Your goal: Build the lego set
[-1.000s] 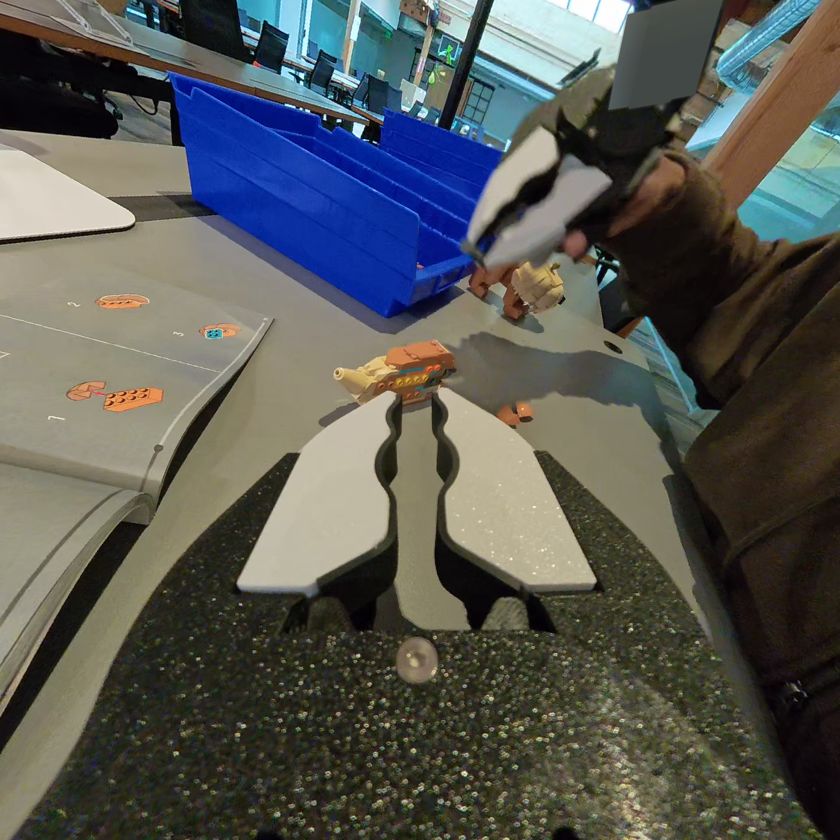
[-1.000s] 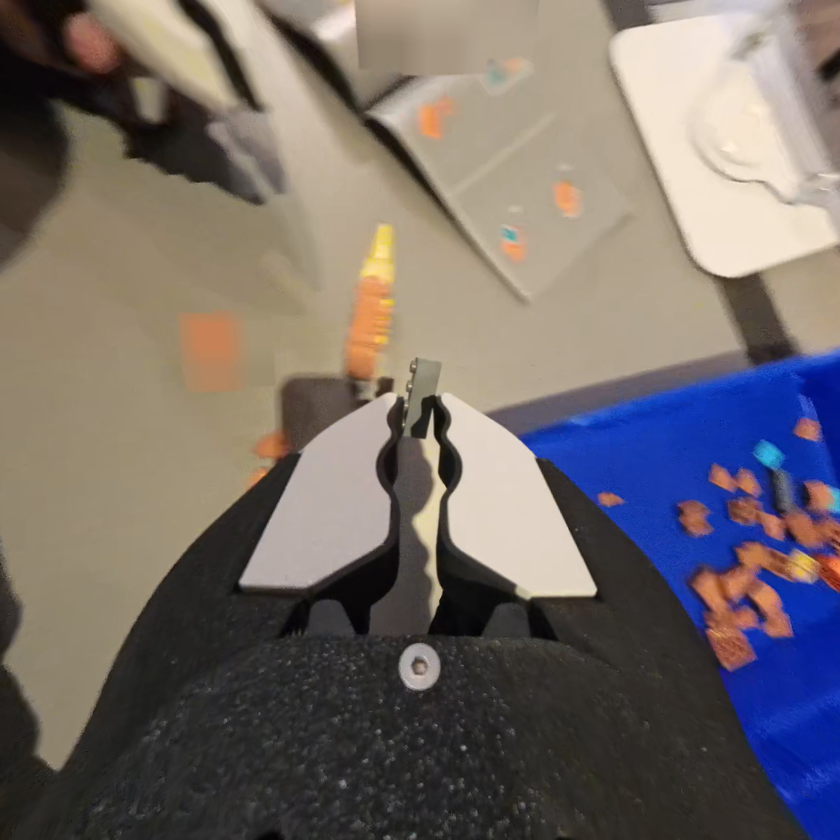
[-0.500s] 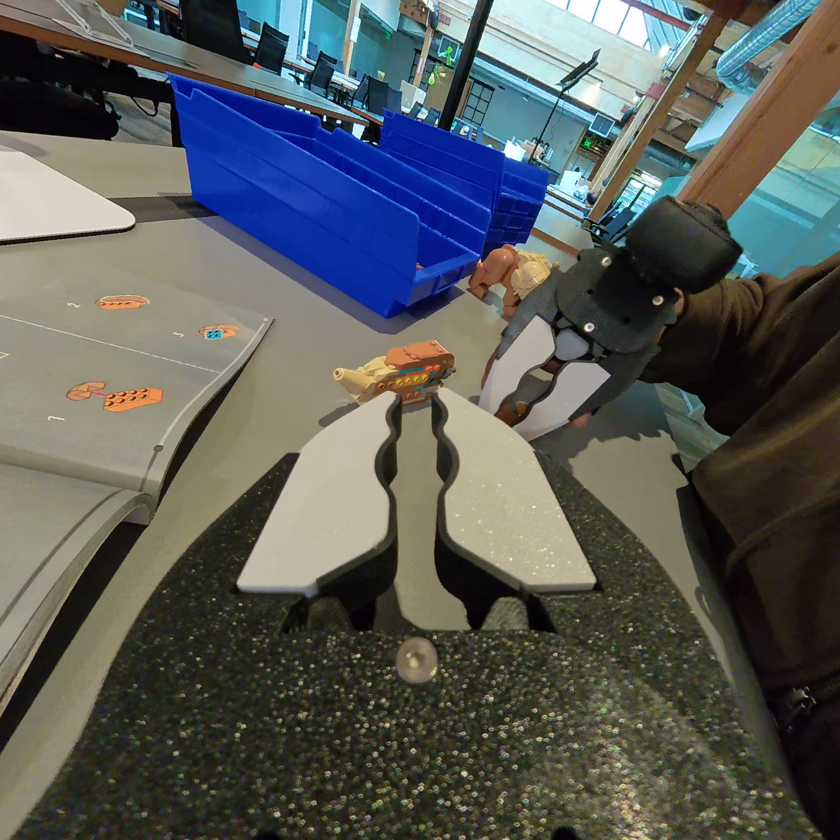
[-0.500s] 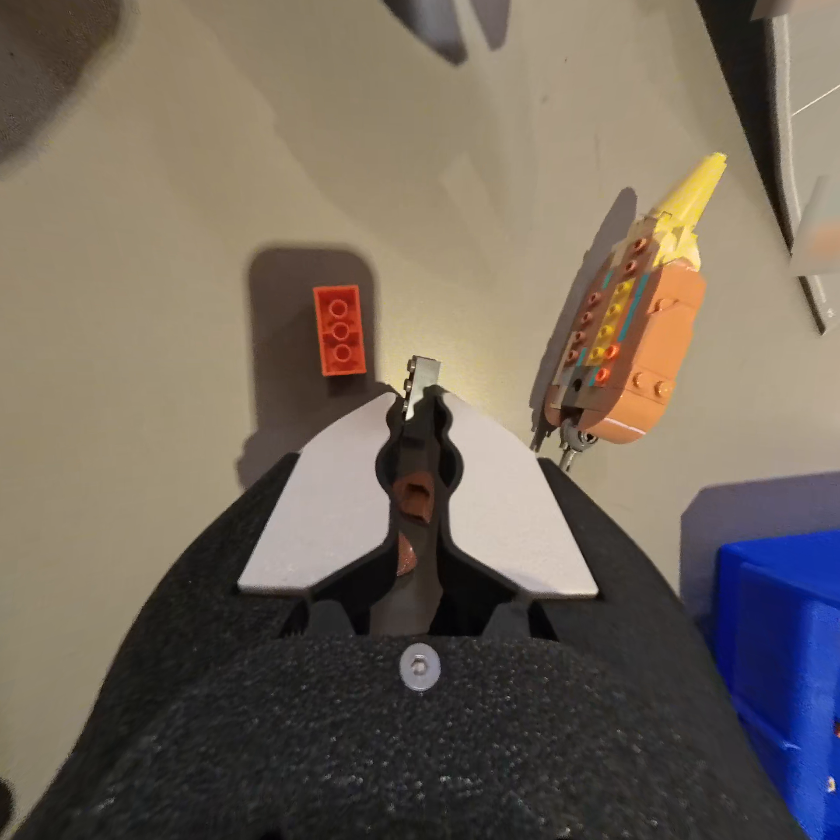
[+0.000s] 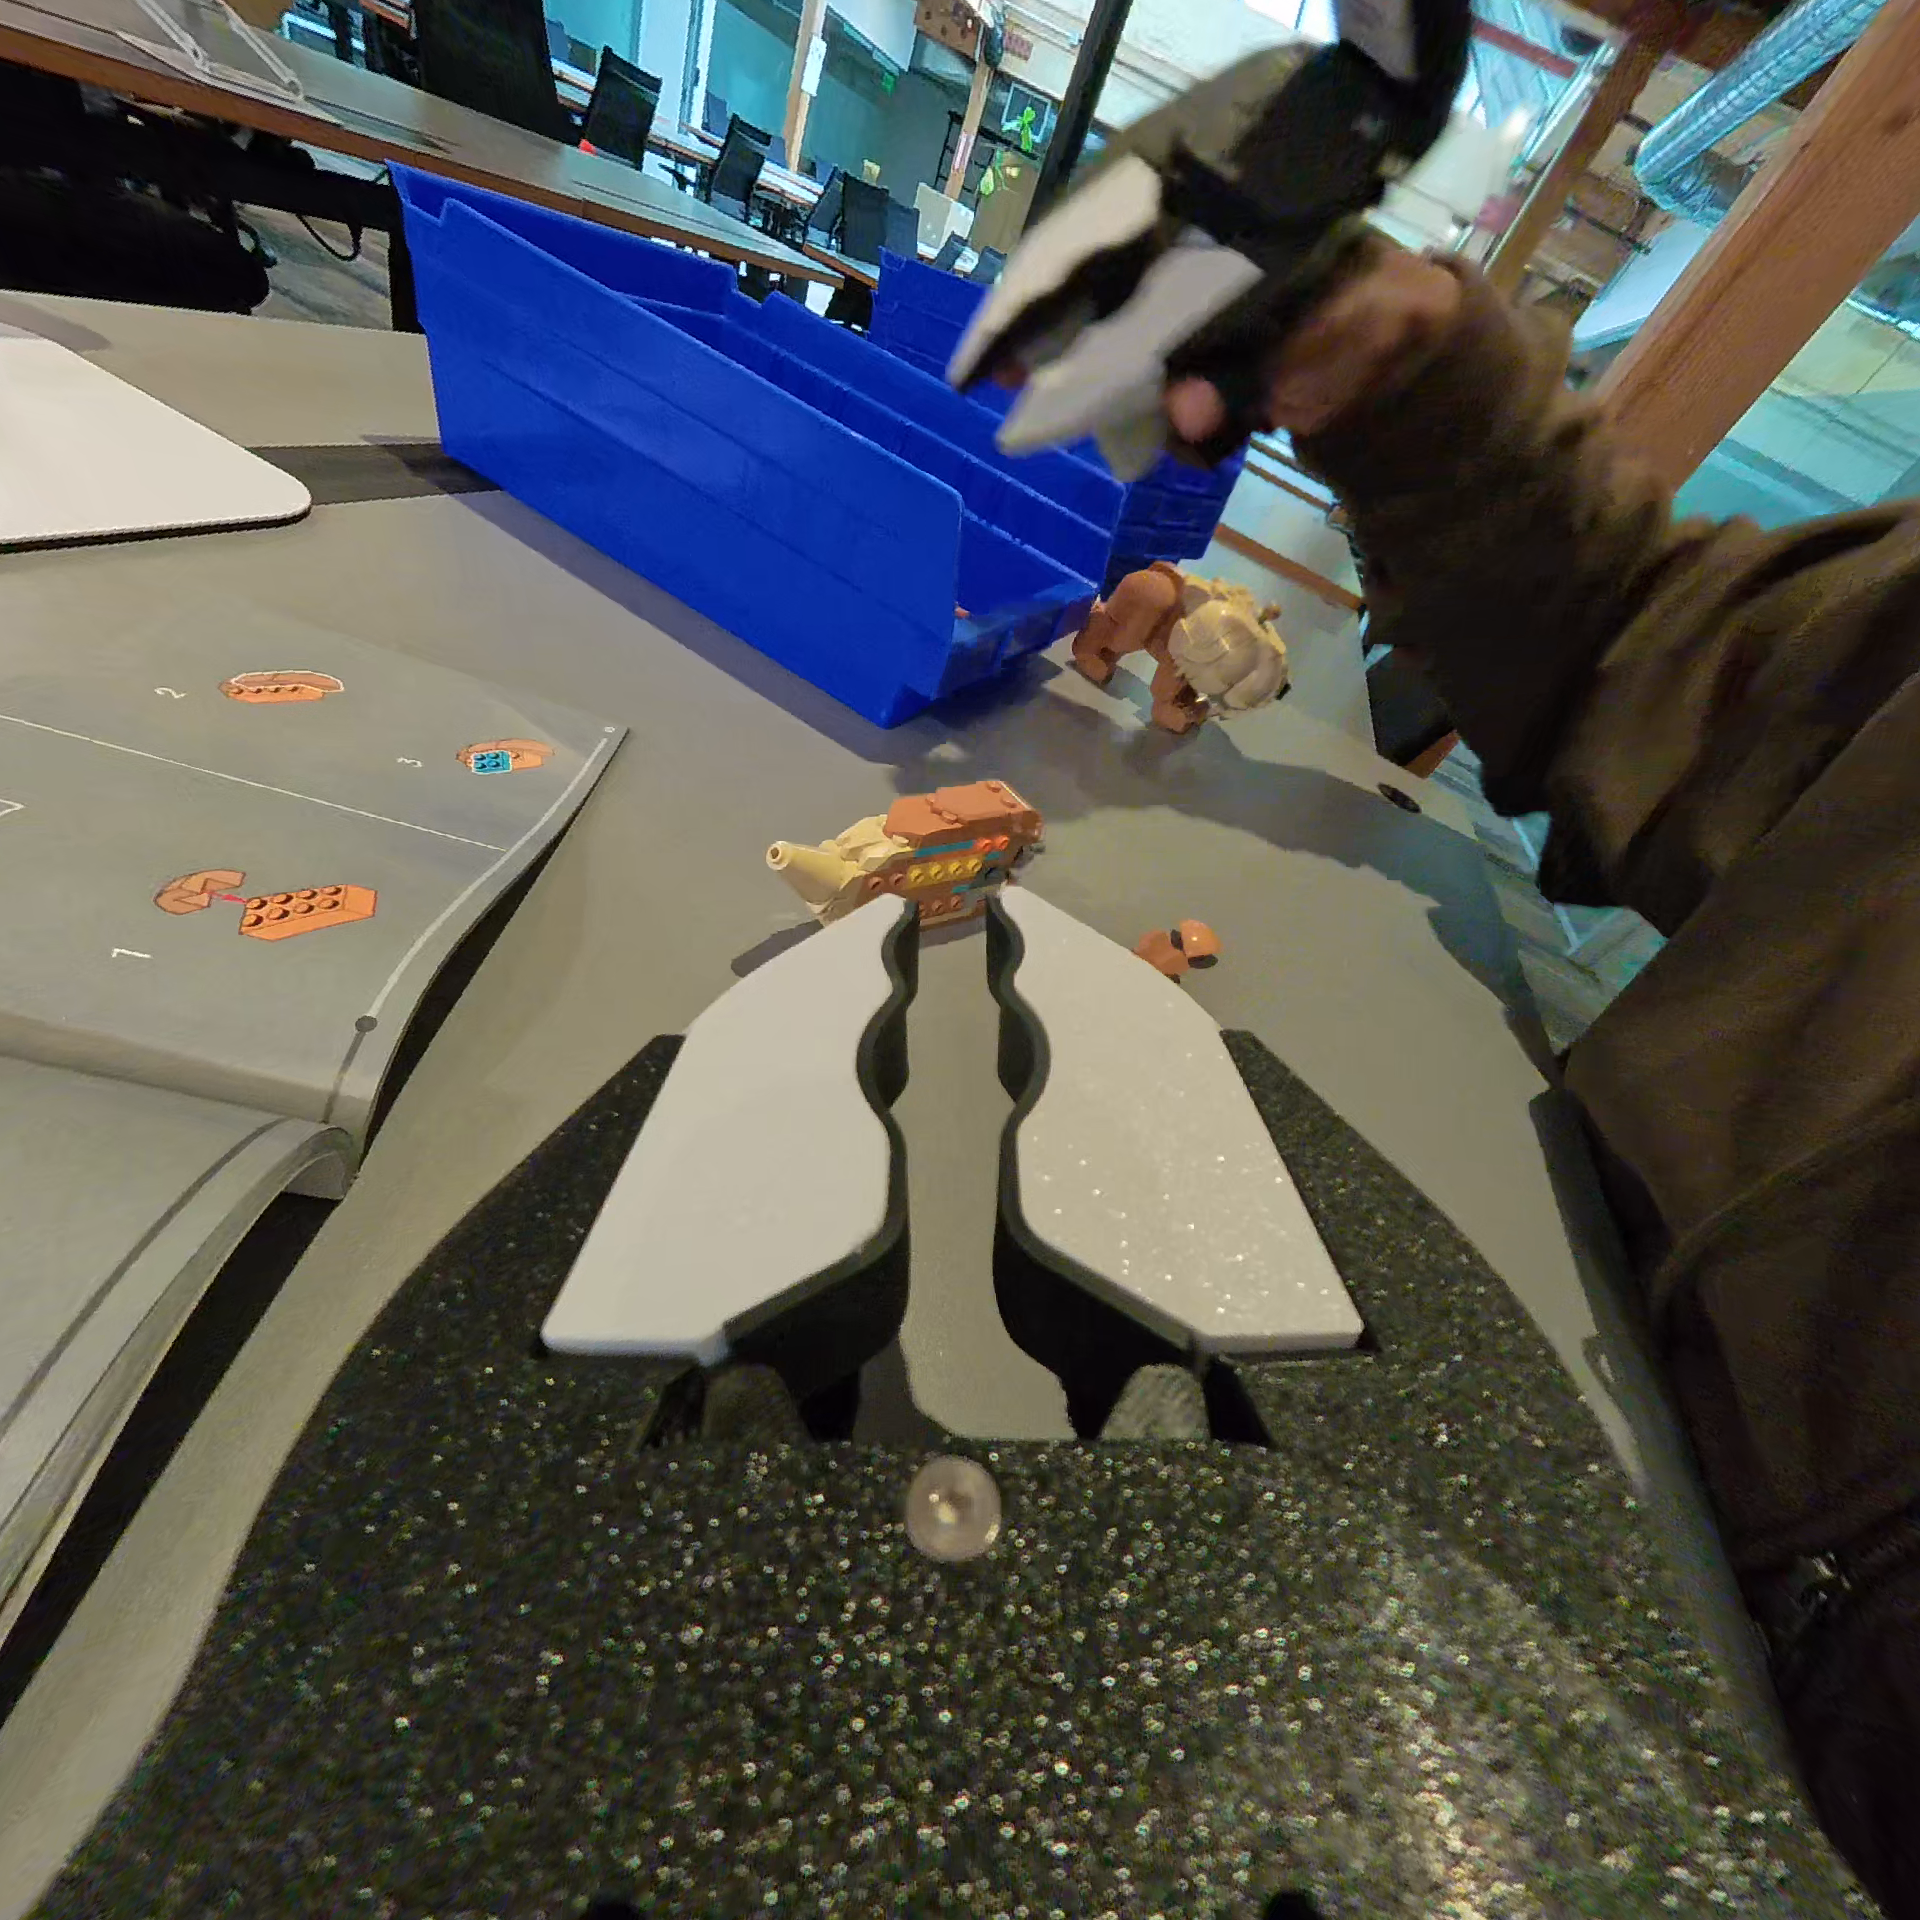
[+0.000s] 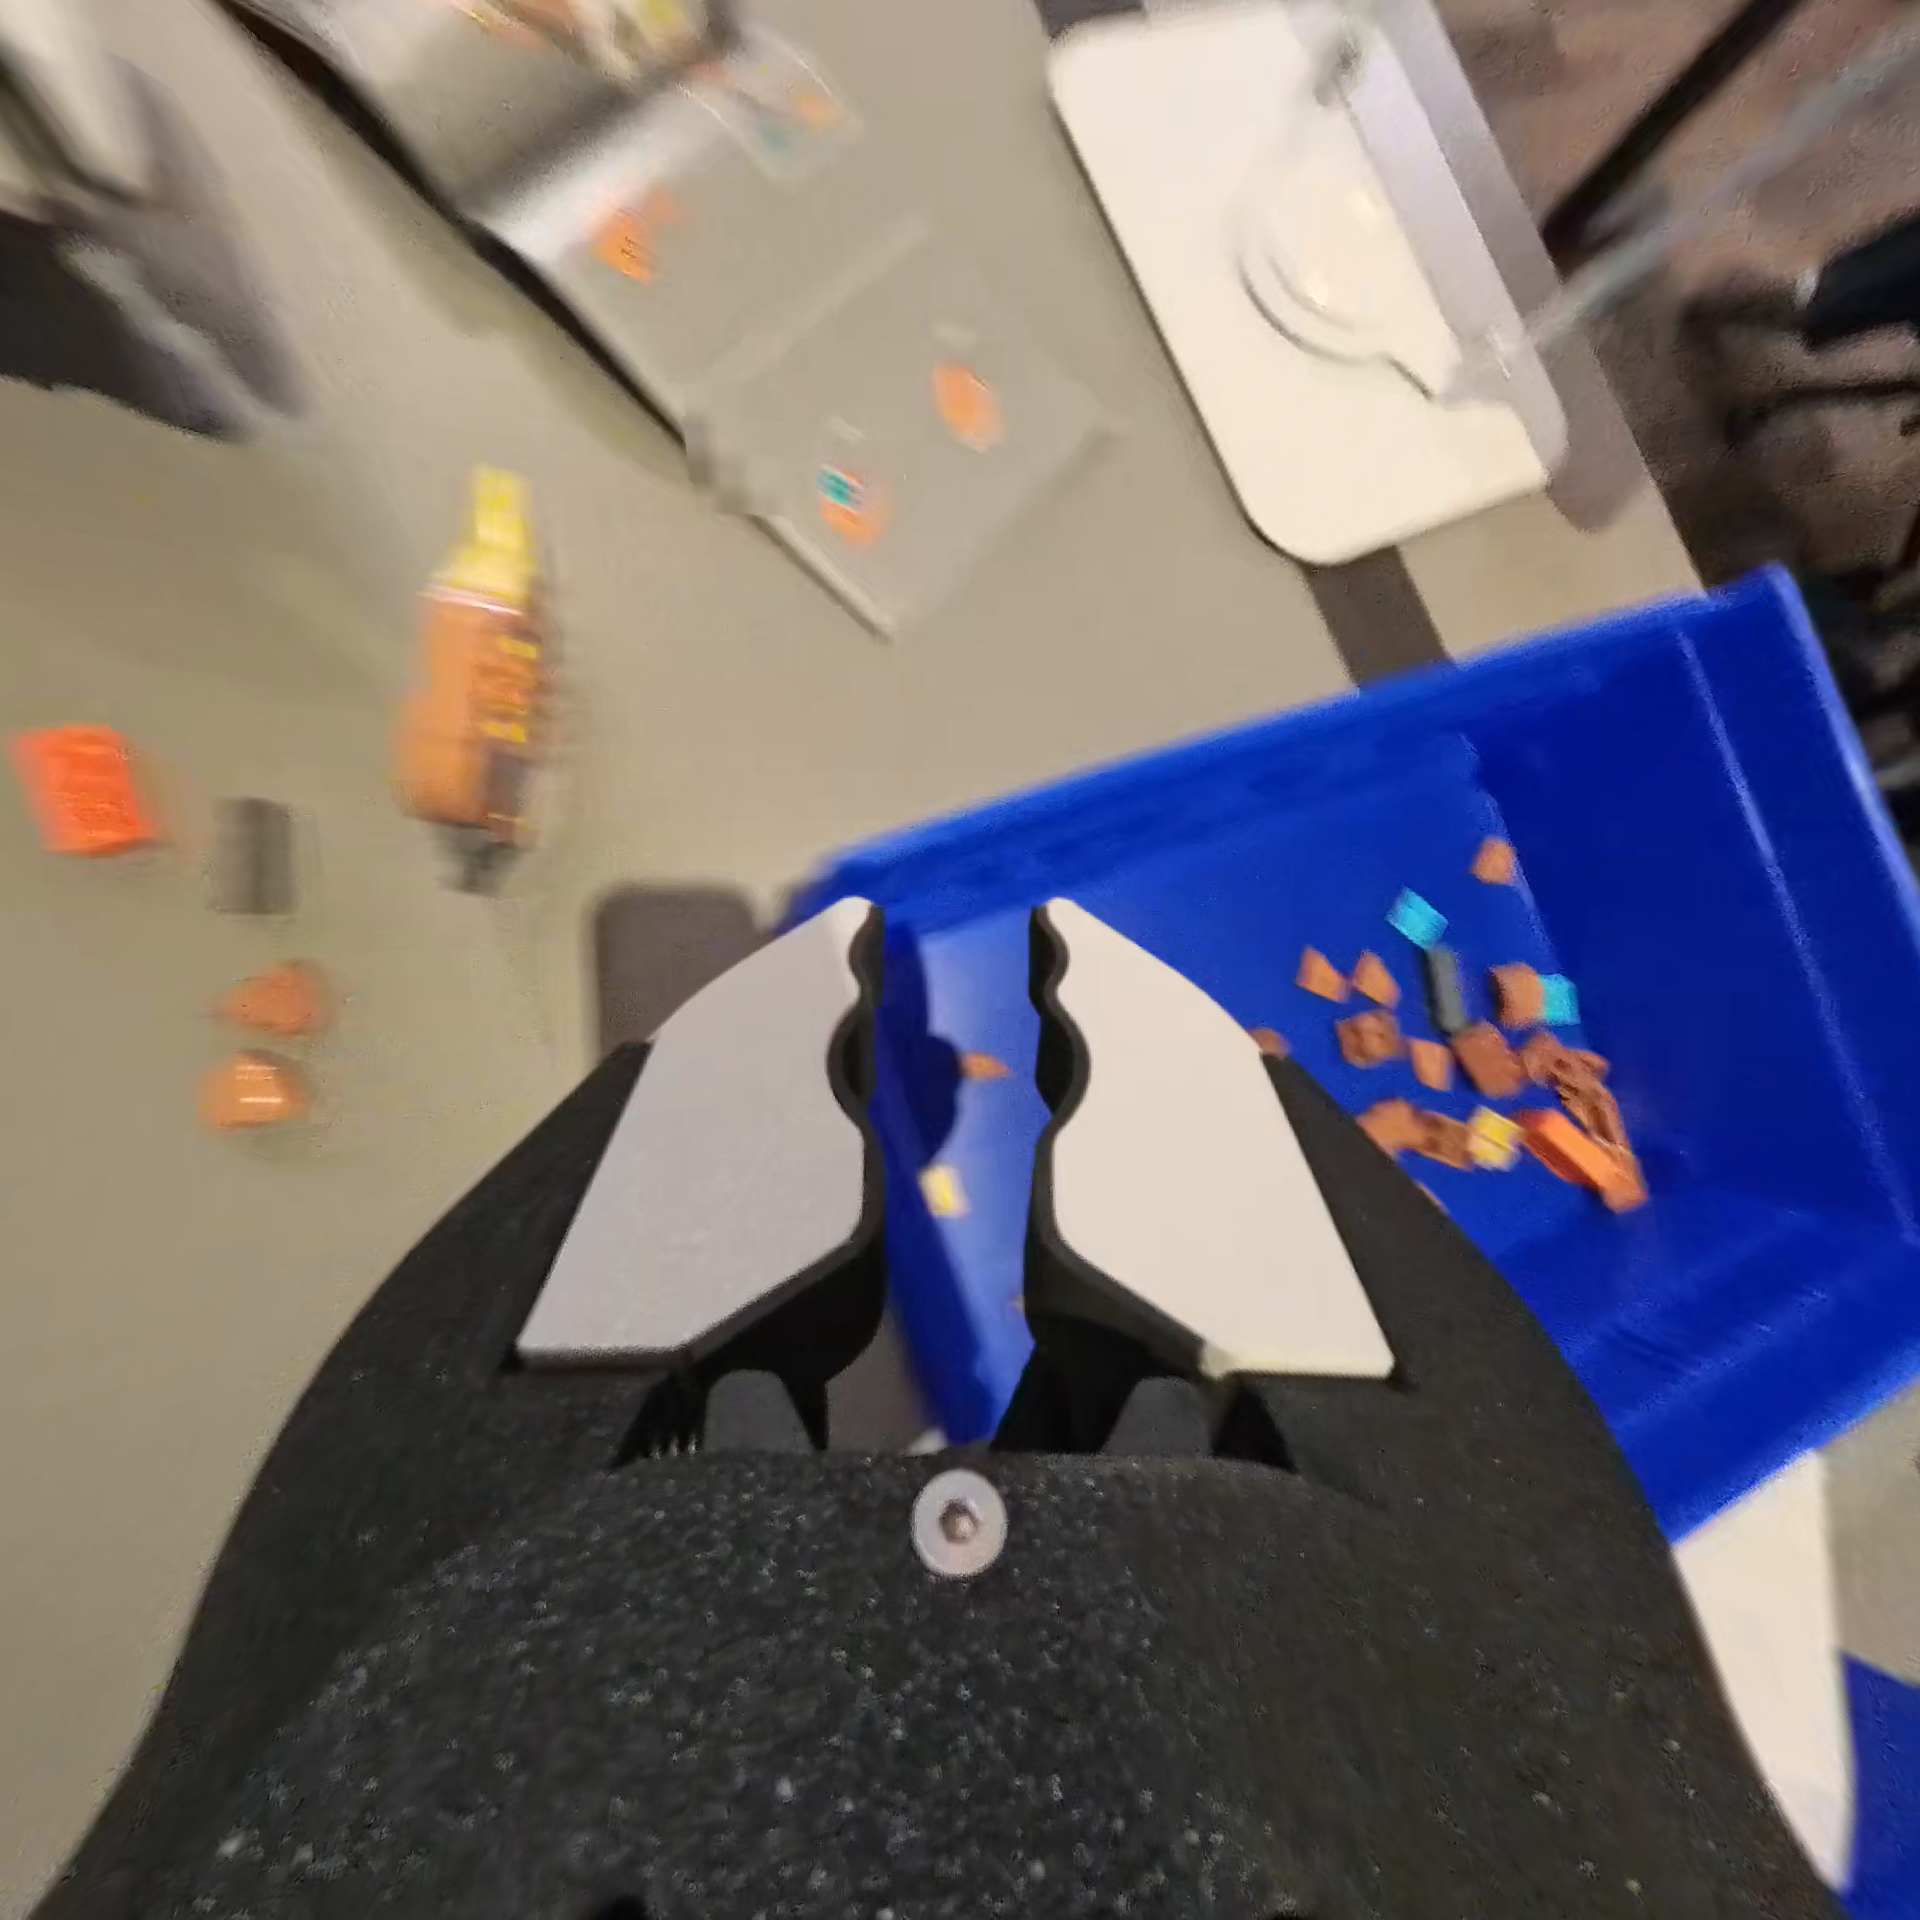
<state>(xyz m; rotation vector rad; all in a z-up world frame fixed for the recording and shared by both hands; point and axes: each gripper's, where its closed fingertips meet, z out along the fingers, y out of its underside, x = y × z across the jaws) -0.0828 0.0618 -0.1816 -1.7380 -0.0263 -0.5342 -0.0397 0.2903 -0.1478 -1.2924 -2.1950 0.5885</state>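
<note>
Over the near end of the blue bin (image 6: 1558, 831) hangs my right hand-held gripper (image 6: 956, 914), its jaws apart with nothing between them. Below and to the right of its tips, loose orange and teal bricks (image 6: 1475, 1081) lie scattered on the bin floor; one small orange piece shows right in the gap. The picture is smeared, so I cannot sort single bricks by shape.

My left hand-held gripper (image 5: 948, 914) sits low over the tabletop (image 5: 623, 582), jaws a little apart and empty. Straight ahead of its tips, just beyond them, lies the half-built model (image 5: 914, 857), orange-brown with a cream snout. Its long axis runs across my left gripper's line, snout to the left. So the left is plainly the nearer one to the model, while the right is the nearer one to the bin.

Beside the model on the tabletop lie an orange flat brick (image 6: 83, 790), a small dark piece (image 6: 249, 868) and two little brown pieces (image 6: 260, 1044). An open instruction booklet (image 5: 260, 831) lies to the left, and a finished brown animal figure (image 5: 1184, 644) stands by the bin's end.

I judge the next pick comes from the bin, down and to the right.
</note>
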